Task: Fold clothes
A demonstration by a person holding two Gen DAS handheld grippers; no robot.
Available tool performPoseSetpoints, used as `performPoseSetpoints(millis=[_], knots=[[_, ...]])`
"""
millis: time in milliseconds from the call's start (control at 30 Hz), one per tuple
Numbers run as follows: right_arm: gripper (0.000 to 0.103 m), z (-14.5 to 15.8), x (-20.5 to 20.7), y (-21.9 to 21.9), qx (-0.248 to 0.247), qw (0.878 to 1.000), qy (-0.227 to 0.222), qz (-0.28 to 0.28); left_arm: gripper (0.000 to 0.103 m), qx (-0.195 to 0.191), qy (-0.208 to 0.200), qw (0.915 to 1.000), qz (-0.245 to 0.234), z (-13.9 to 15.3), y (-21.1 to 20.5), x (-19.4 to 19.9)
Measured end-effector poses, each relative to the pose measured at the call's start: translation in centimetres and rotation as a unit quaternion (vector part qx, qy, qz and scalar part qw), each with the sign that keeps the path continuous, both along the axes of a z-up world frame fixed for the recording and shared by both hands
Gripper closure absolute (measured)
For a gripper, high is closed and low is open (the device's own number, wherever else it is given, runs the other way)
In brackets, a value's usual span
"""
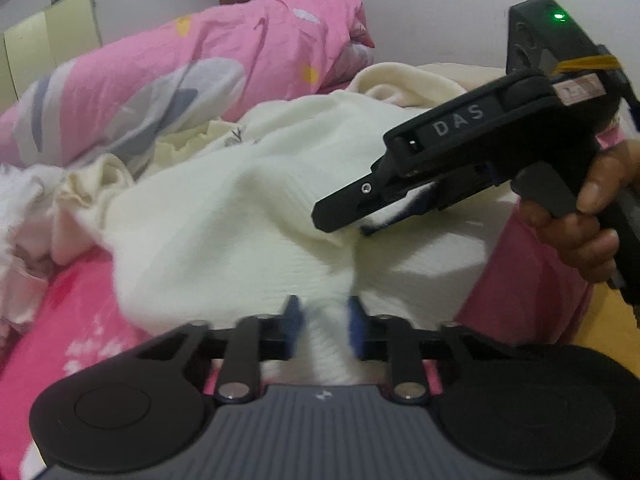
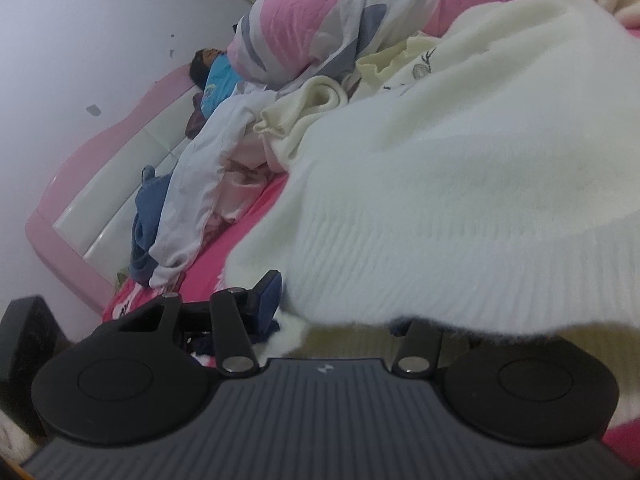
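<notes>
Item: our left gripper (image 1: 323, 322), fingers (image 1: 294, 318) pinched on the ribbed hem of the cream sweater (image 1: 224, 216). Item: our right gripper (image 1: 352, 220), fingers closed on a raised fold of the same sweater, which is draped over the pink bed (image 1: 60, 344). Beyond: cream garments (image 1: 404, 80), white clothing (image 2: 200, 184), blue garment (image 2: 146, 216), pink duvet (image 1: 192, 64).

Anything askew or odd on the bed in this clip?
Yes. The white sweater lies bunched and rumpled, not flat, both grippers pinching its folds. Behind it, other clothes sprawl in an unsorted heap along the pink headboard. No damage shows.
</notes>
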State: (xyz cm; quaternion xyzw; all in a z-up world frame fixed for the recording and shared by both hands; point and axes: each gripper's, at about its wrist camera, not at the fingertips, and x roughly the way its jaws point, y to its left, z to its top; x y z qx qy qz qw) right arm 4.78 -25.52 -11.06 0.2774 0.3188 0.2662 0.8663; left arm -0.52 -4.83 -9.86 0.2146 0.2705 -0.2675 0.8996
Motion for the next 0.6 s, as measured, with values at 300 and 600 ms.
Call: performPoseSetpoints(millis=[300,600], knots=[[0.082,-0.8,-0.9,-0.4,0.033,0.999,0.021,0.005,0.094,0.082,-0.044,0.9956,-0.004,-0.5,0.5,-4.4],[0.091,-0.3,-2.8,1.2,-0.035,0.999,0.017,0.033,0.094,0.058,0.022,0.9976,0.032,-0.9,2.0,-5.0]])
